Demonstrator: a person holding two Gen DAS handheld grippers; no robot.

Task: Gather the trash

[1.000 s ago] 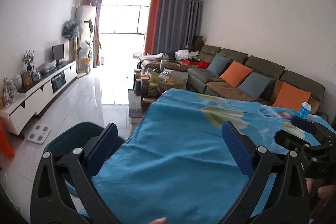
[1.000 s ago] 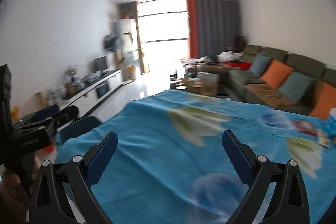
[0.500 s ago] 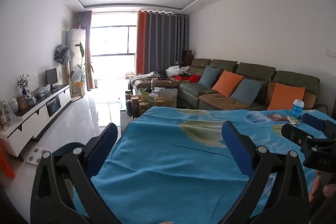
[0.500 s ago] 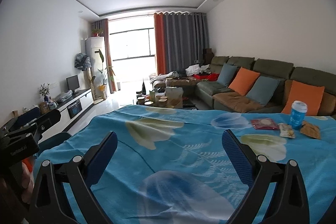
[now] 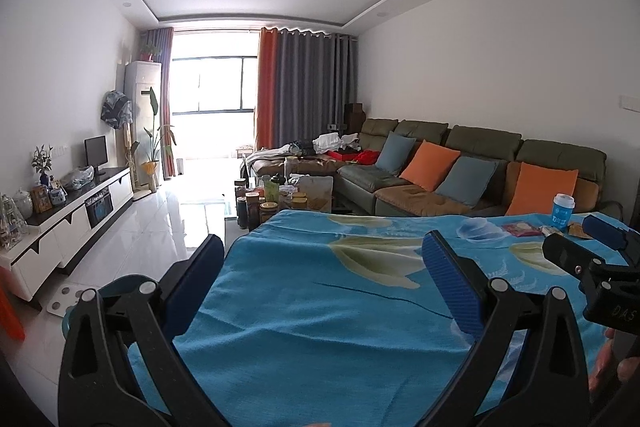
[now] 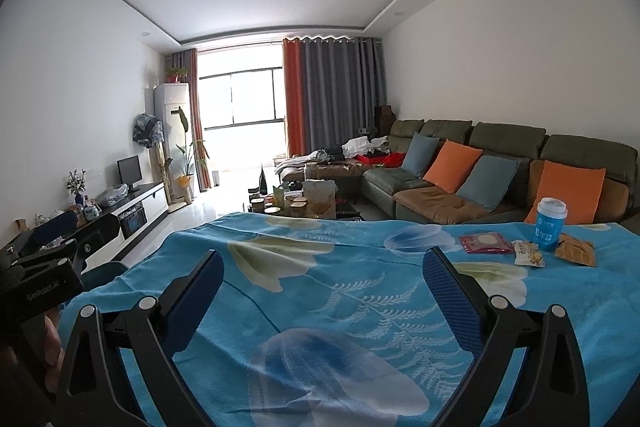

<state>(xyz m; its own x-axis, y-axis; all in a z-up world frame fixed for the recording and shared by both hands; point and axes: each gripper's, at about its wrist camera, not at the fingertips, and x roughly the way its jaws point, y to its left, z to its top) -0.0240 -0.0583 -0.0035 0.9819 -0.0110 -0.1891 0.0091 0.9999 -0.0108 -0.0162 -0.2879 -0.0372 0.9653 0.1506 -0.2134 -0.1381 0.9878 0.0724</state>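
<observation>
Both grippers hang released and holding nothing over the blue flowered cloth [image 6: 320, 307]: the right gripper [image 6: 320, 291] and the left gripper [image 5: 320, 279] each show jaws spread wide. Over the last second both cameras have tipped up and steadied, so that in the right wrist view the blur is gone and the litter, cut off at the frame edge a second ago, now sits clear at about two o'clock from the right gripper, near the cloth's far right corner. That suggests the person has squared up to find the pieces; no bin can be made out for certain. The red wrapper [image 6: 486, 243] lies flat, its long axis running roughly nine to three. Just beside it the small pale packet [image 6: 529, 253] points toward five o'clock. The blue cup [image 6: 550, 223] stands upright, lid on, its long axis vertical, with the orange-brown packet [image 6: 576, 251] at its foot.
</observation>
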